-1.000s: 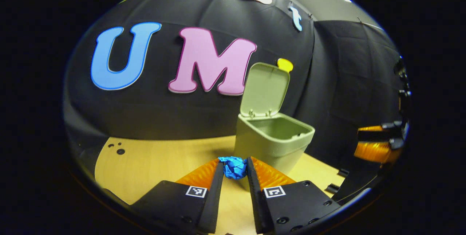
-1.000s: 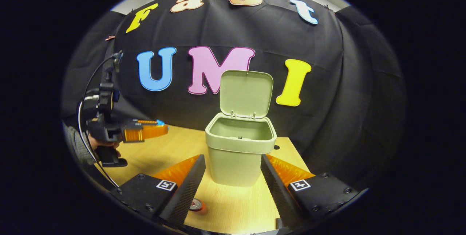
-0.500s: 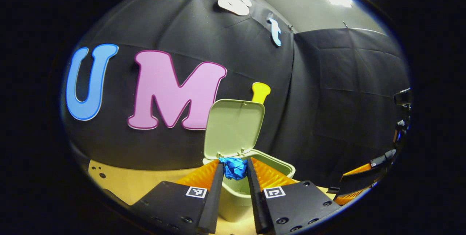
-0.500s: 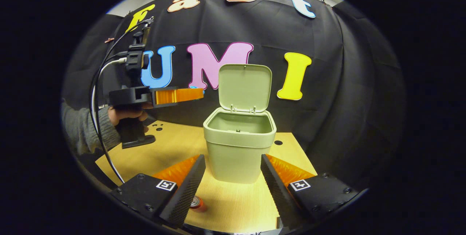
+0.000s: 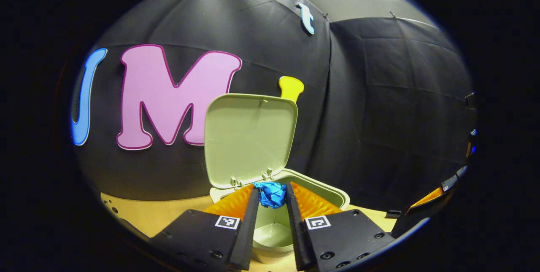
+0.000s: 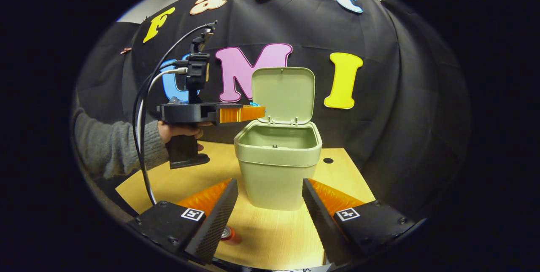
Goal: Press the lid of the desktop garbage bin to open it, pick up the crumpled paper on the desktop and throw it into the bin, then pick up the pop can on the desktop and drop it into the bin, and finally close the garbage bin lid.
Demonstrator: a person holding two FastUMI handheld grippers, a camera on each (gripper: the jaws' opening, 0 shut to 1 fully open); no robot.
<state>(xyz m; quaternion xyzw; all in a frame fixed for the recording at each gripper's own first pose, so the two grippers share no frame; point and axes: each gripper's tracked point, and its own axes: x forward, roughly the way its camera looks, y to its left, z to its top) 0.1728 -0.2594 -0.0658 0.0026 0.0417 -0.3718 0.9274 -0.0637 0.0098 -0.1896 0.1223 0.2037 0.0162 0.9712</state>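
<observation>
The left gripper (image 5: 271, 196), jaws clamped on the crumpled paper (image 5: 271, 194), has moved from beside the bin (image 6: 277, 166) to above its open mouth; release seems next. The right gripper (image 6: 270, 204) waits, jaws wide, near the can (image 6: 229, 234).

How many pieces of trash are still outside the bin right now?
2. The paper is pinched in the left gripper, above the open bin. The can lies on the table by the right gripper. Others may be hidden.
</observation>
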